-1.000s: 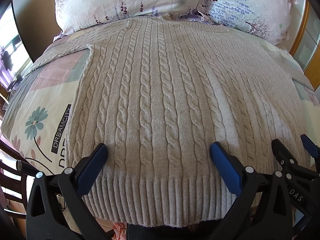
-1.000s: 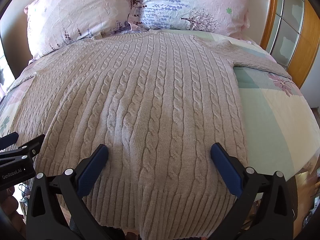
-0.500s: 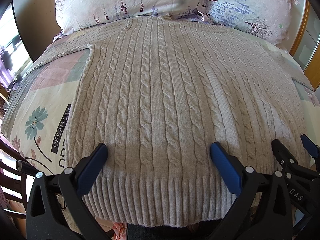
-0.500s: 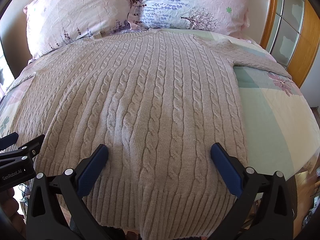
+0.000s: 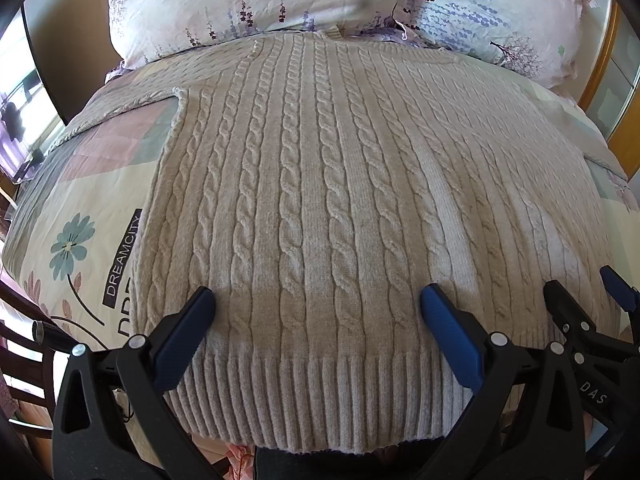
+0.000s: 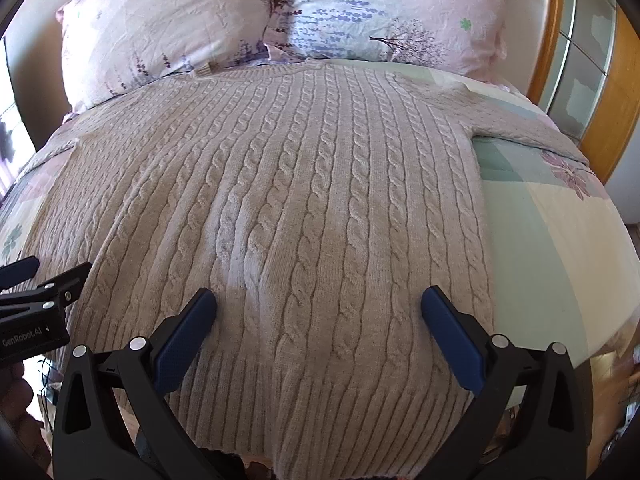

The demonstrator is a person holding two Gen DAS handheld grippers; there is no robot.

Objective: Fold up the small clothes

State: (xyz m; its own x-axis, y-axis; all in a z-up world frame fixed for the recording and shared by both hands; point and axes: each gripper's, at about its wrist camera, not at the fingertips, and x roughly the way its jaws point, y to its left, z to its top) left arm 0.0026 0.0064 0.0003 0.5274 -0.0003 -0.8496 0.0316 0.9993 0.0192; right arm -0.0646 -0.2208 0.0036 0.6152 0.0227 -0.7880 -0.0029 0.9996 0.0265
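Beige cable-knit sweater point(image 5: 320, 208) lies flat, spread on the bed, ribbed hem point(image 5: 320, 396) nearest the cameras, neckline at the far end touching the pillows. Left sleeve point(image 5: 132, 104) extends out sideways across the patterned bedspread point(image 5: 80, 216); right sleeve point(image 6: 528, 124) extends the other way toward the wooden bed frame point(image 6: 624, 92).

Left claw point(image 5: 318, 312): wide open, blue-padded fingers point(image 5: 188, 328) spread apart above the lower left part of the sweater body, just over the hem band. Nothing between the fingers. Whether the pads touch the knit cannot be told.

Right claw point(image 6: 319, 312): wide open as well, blue fingers point(image 6: 448, 332) apart over the lower right part of the body near the hem. Holds nothing. Contact with the fabric not discernible.

The two claws sit side by side along the hem edge; each shows at the border of the other's view (right claw at the right edge of the left wrist view, left claw at the left edge of the right wrist view).

Two floral pillows: pink pillow point(image 6: 160, 28) on the left, blue-printed pillow point(image 6: 392, 12) on the right, both at the head of the bed. Bedspread print reads "DREAMCITY" beside a teal flower point(image 5: 70, 244).
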